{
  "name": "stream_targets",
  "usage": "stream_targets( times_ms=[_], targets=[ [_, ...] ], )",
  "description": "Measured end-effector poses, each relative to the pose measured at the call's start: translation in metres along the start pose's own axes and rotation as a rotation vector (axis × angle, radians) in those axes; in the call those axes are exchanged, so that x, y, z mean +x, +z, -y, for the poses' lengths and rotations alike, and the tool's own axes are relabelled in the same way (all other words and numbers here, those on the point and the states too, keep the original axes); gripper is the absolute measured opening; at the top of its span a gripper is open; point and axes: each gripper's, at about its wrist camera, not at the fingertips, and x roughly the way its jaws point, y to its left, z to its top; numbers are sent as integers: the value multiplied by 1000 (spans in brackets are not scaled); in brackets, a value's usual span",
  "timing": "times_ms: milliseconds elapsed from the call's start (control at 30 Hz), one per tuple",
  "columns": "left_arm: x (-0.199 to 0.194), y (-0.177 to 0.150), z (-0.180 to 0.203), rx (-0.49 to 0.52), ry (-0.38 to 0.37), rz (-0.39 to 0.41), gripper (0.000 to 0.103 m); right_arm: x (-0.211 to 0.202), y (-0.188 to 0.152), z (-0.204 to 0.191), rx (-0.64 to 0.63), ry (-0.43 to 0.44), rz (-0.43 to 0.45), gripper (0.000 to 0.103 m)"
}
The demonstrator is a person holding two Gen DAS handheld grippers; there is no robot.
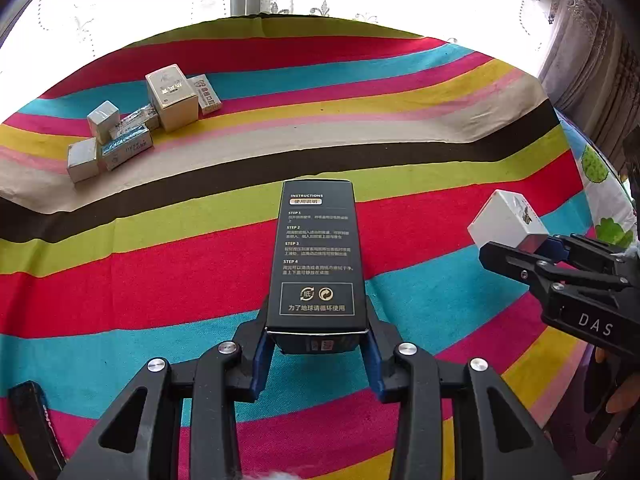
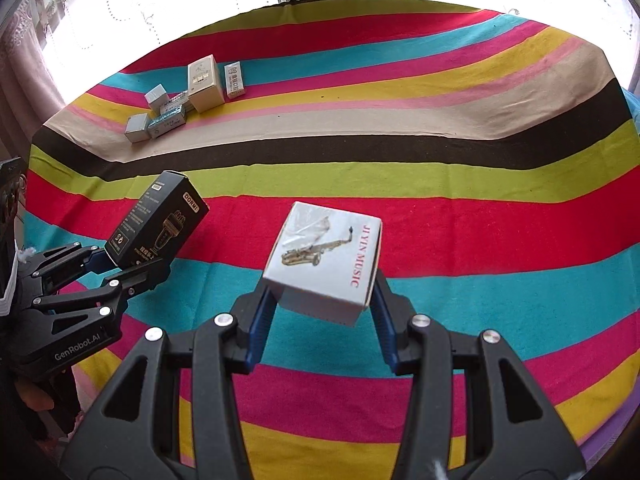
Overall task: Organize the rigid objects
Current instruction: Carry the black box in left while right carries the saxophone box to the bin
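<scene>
Above the near part of the striped cloth [image 1: 400,92], left gripper [image 1: 316,344] was clamped on a black box [image 1: 316,256], held clear of the surface. Right gripper [image 2: 320,304] was clamped on a white box [image 2: 324,256] with a saxophone print, also lifted. Toward the far left corner lay a cluster of small boxes [image 1: 132,128], touching one another, with a gold box [image 1: 172,96] upright among them
</scene>
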Motion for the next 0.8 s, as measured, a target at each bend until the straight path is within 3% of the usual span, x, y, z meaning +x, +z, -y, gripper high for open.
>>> stream_targets(
  times_ms=[300,800],
  targets=[
    [-14,-15,24,43,-22,7,39,-18,-18,13,5,-10,-1,50],
    [-43,-27,101,192,-118,26,40,-77,-49,65,53,-46,34,50]
  ],
)
